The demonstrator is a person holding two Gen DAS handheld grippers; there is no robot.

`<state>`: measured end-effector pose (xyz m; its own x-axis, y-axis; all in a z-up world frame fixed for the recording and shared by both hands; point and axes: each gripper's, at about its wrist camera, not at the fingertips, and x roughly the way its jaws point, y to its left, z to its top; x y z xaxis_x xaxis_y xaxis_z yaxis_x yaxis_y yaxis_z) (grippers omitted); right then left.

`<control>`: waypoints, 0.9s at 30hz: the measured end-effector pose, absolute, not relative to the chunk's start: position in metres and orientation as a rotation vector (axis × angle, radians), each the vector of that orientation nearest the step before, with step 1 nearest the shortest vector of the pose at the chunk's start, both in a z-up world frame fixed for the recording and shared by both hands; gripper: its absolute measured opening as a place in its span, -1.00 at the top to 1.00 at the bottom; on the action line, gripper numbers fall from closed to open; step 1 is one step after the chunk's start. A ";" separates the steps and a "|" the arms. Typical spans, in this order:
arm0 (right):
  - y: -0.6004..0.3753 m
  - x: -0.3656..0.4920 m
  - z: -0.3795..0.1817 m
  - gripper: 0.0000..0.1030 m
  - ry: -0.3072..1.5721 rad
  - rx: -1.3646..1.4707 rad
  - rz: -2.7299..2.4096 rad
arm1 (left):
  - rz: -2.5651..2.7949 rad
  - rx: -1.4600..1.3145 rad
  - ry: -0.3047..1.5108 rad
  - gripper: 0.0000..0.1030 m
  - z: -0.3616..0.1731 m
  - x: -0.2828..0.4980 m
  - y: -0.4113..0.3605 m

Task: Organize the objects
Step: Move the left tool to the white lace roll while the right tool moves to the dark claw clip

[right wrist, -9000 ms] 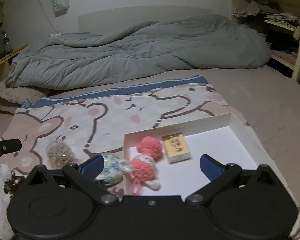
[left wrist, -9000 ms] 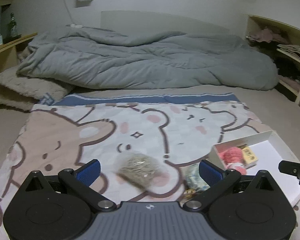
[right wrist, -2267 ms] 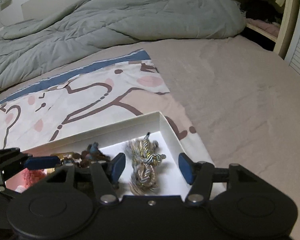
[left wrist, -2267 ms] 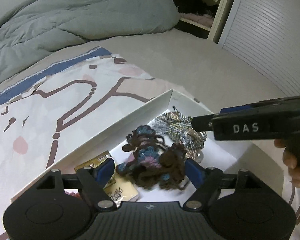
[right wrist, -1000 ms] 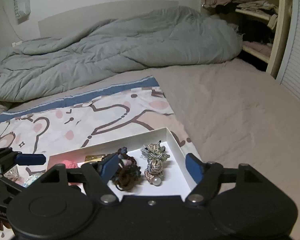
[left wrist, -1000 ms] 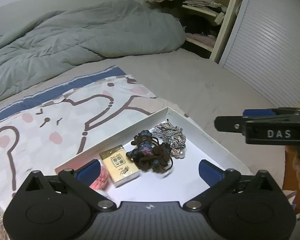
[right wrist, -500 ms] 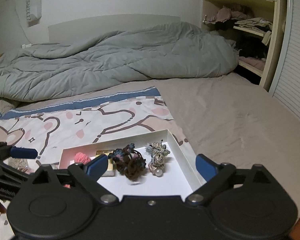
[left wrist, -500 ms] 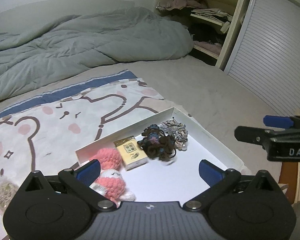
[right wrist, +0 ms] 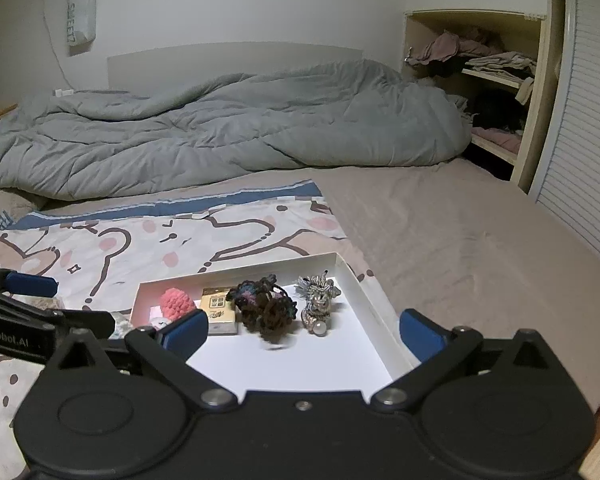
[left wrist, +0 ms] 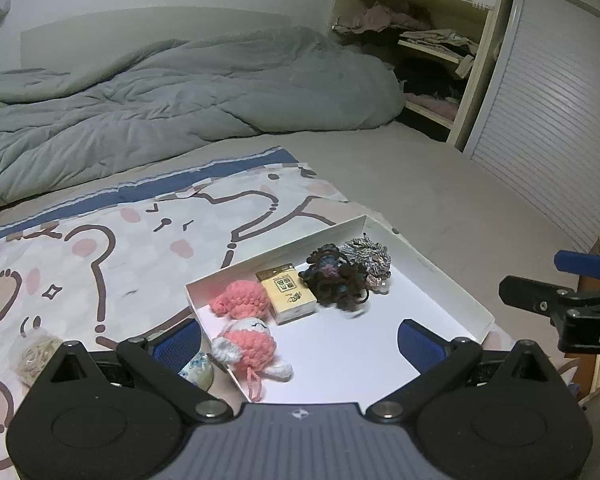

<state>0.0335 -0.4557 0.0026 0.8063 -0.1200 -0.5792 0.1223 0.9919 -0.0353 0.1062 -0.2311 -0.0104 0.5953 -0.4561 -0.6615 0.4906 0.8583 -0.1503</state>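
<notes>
A white tray (left wrist: 452, 288) lies on the cartoon blanket (left wrist: 120, 240). In it lie a pink knitted toy (left wrist: 246, 326), a tan small box (left wrist: 290, 292), a dark brown yarn hair tie (left wrist: 336, 276) and a grey-gold braided hair tie (left wrist: 368, 258). The same tray (right wrist: 374, 312) shows in the right wrist view with the dark hair tie (right wrist: 266, 308) and the braided one (right wrist: 318, 302). My left gripper (left wrist: 300, 338) is open and empty above the tray's near end. My right gripper (right wrist: 304, 330) is open and empty above the tray.
A bag of rubber bands (left wrist: 34, 354) and a blue-white floral item (left wrist: 198, 370) lie on the blanket left of the tray. A grey duvet (right wrist: 220, 132) fills the back of the bed. Shelves with clothes (right wrist: 488, 76) and a slatted door (right wrist: 580, 120) stand at right.
Both grippers have let go of the two hair ties in the tray, opened wide, and pulled back and up. The left view has swung left, so the blanket items show again.
</notes>
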 end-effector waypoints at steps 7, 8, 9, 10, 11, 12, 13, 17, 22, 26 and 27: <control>-0.457 0.019 -0.001 -1.00 0.622 0.012 -0.148 | -0.544 0.063 0.719 -1.00 -0.007 0.094 -0.221; -0.458 0.018 -0.002 -1.00 0.623 0.015 -0.150 | -0.542 0.065 0.715 -1.00 -0.007 0.093 -0.220; -0.458 0.017 -0.003 -1.00 0.624 0.018 -0.151 | -0.540 0.067 0.713 -1.00 -0.007 0.092 -0.219; -0.458 0.015 -0.004 -1.00 0.625 0.021 -0.153 | -0.537 0.067 0.712 -1.00 -0.007 0.091 -0.218; -0.458 0.014 -0.005 -1.00 0.626 0.025 -0.154 | -0.534 0.067 0.711 -1.00 -0.008 0.090 -0.216; -0.458 0.013 -0.006 -1.00 0.626 0.028 -0.155 | -0.530 0.066 0.710 -1.00 -0.008 0.090 -0.214; -0.458 0.012 -0.007 -1.00 0.625 0.032 -0.156 | -0.526 0.065 0.708 -1.00 -0.009 0.089 -0.212; -0.459 0.010 -0.011 -1.00 0.620 0.063 -0.157 | -0.505 0.066 0.700 -1.00 -0.011 0.090 -0.202; -0.458 0.013 -0.019 -1.00 0.612 0.080 -0.157 | -0.455 0.064 0.685 -1.00 -0.012 0.092 -0.182; -0.452 0.020 -0.022 -1.00 0.614 0.104 -0.143 | -0.409 0.065 0.677 -1.00 -0.011 0.094 -0.159; -0.449 0.022 -0.023 -1.00 0.612 0.107 -0.140 | -0.395 0.064 0.674 -1.00 -0.011 0.094 -0.153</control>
<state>0.0220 -0.4493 -0.0226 0.8095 -0.0993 -0.5786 0.1627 0.9849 0.0585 0.0943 -0.1526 -0.0106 0.7100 -0.3353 -0.6193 0.3762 0.9240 -0.0690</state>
